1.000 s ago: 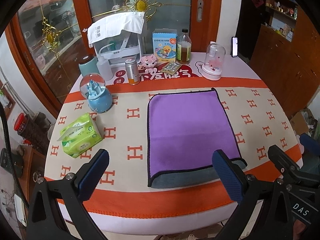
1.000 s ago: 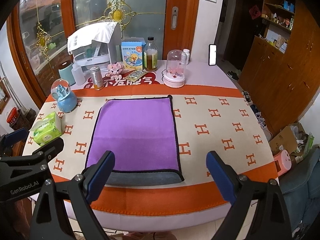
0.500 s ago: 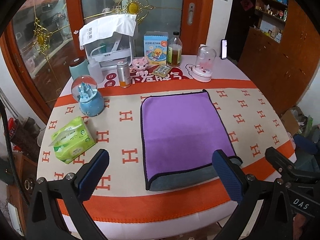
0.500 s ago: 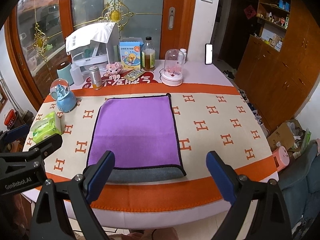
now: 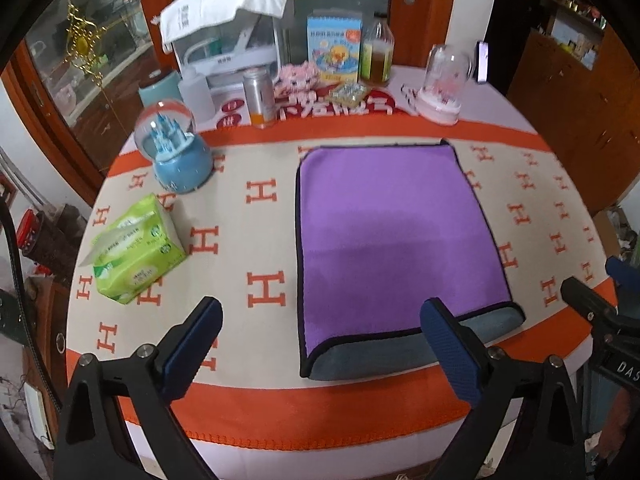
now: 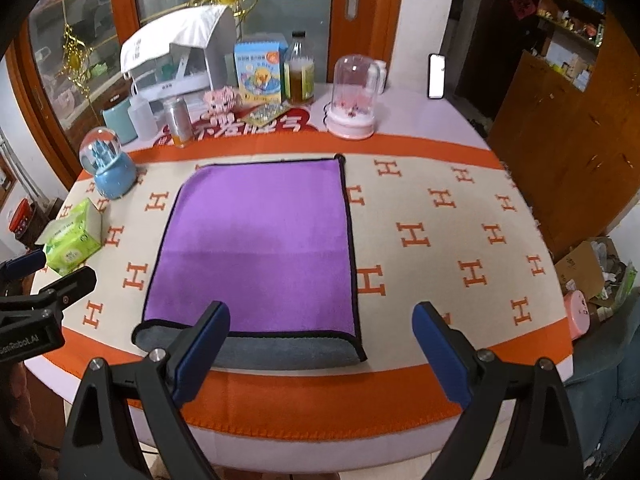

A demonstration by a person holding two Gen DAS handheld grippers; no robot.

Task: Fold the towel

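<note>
Towel folded once, both claws wide apart above the near table edge

Tissues sit farthest left: a green tissue pack lies on the cream cloth with orange H marks that covers the round table. Behind it stands a blue snow globe, and along the far rim come a white appliance under a white cover, a metal can, a blue carton, a bottle of yellowish liquid and a clear dome on a white base.

Near the middle of the table lies the purple towel, doubled over with its black-trimmed top layer stopping short of the near end, so a strip of grey underside shows along the edge nearest the cameras. It lies flat, apart from every other object.

The left claw hovers over the near orange border, fingers spread wide and holding nothing; its right finger overlaps the towel's near right corner in the view, though whether it touches cannot be told. The right claw is likewise spread and empty, its left finger overlapping the grey strip in the view. A phone stands upright at the far right of the table.
</note>
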